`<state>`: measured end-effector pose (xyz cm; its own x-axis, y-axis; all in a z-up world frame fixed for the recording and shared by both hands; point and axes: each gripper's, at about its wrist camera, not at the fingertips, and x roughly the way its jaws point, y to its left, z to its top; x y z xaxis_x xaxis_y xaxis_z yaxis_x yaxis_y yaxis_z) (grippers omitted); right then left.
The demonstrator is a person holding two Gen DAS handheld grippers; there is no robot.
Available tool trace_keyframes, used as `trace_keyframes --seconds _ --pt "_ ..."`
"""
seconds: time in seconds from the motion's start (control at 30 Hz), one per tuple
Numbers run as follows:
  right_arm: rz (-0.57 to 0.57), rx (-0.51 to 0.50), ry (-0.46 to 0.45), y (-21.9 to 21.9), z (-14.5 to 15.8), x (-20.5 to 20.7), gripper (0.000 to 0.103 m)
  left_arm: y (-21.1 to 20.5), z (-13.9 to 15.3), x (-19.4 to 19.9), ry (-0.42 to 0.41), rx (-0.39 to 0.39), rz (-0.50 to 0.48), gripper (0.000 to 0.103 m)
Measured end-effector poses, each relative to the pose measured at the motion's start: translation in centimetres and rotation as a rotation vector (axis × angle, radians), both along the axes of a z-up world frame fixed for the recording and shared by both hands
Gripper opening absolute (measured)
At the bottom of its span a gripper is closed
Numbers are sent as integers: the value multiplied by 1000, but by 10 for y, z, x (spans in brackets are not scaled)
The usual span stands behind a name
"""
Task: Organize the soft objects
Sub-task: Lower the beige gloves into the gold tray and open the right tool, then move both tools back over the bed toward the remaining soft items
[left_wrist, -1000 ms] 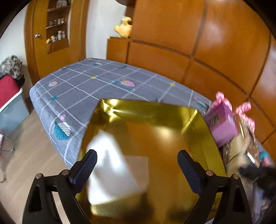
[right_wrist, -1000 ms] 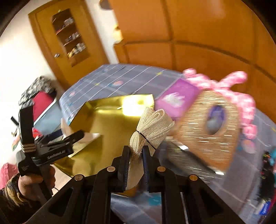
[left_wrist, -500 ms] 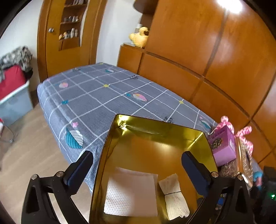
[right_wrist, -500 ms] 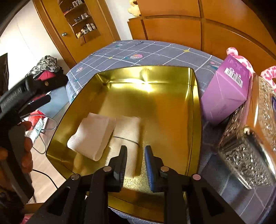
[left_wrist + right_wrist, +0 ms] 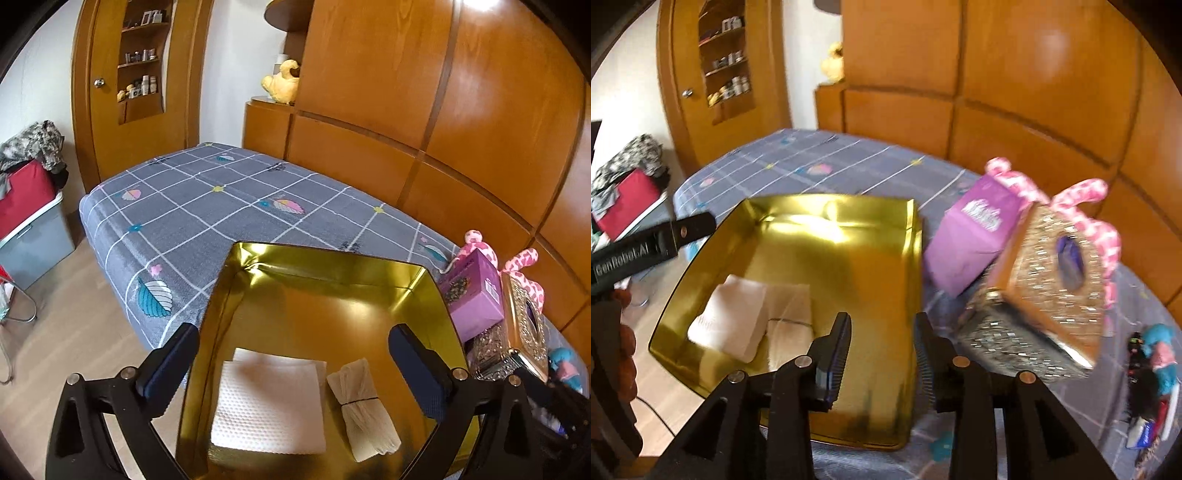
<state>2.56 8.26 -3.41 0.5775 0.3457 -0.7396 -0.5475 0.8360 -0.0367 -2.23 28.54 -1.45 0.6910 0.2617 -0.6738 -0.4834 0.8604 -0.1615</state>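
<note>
Both soft pieces lie side by side in the near end of the gold tray (image 5: 332, 273) on the bed (image 5: 207, 206): the white folded cloth (image 5: 269, 406) left, the tied beige bundle (image 5: 364, 404) right. The left hand-held gripper (image 5: 293, 365) gapes wide and empty; the right hand-held gripper (image 5: 882, 349) is partly open, holding nothing. Risk: the right one, swinging rightward, could clip the glittery box (image 5: 1049, 295) and topple it.

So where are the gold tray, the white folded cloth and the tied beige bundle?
gold tray (image 5: 332, 314), left wrist view, bare floor of the tray.
white folded cloth (image 5: 269, 410), left wrist view, middle of its top face.
tied beige bundle (image 5: 364, 408), left wrist view, just below its dark tie.
</note>
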Motion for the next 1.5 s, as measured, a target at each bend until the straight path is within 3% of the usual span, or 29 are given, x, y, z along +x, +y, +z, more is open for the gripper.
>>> trace_keyframes --seconds 0.37,0.93,1.03,1.23,1.5 --pt "-109 -2 -103 -23 26 -7 35 -20 1 1 1 11 -53 103" --pt "-129 4 -148 -30 35 -20 36 -42 6 0 -16 48 -126 103" --pt "-133 -3 -144 -36 33 -20 37 -54 10 -1 -39 66 -182 103" --pt "-188 -38 -91 -81 19 -14 39 -101 16 -3 -77 121 -386 103" --pt "-419 -102 44 -213 -5 -4 40 -178 20 15 -61 91 -706 100"
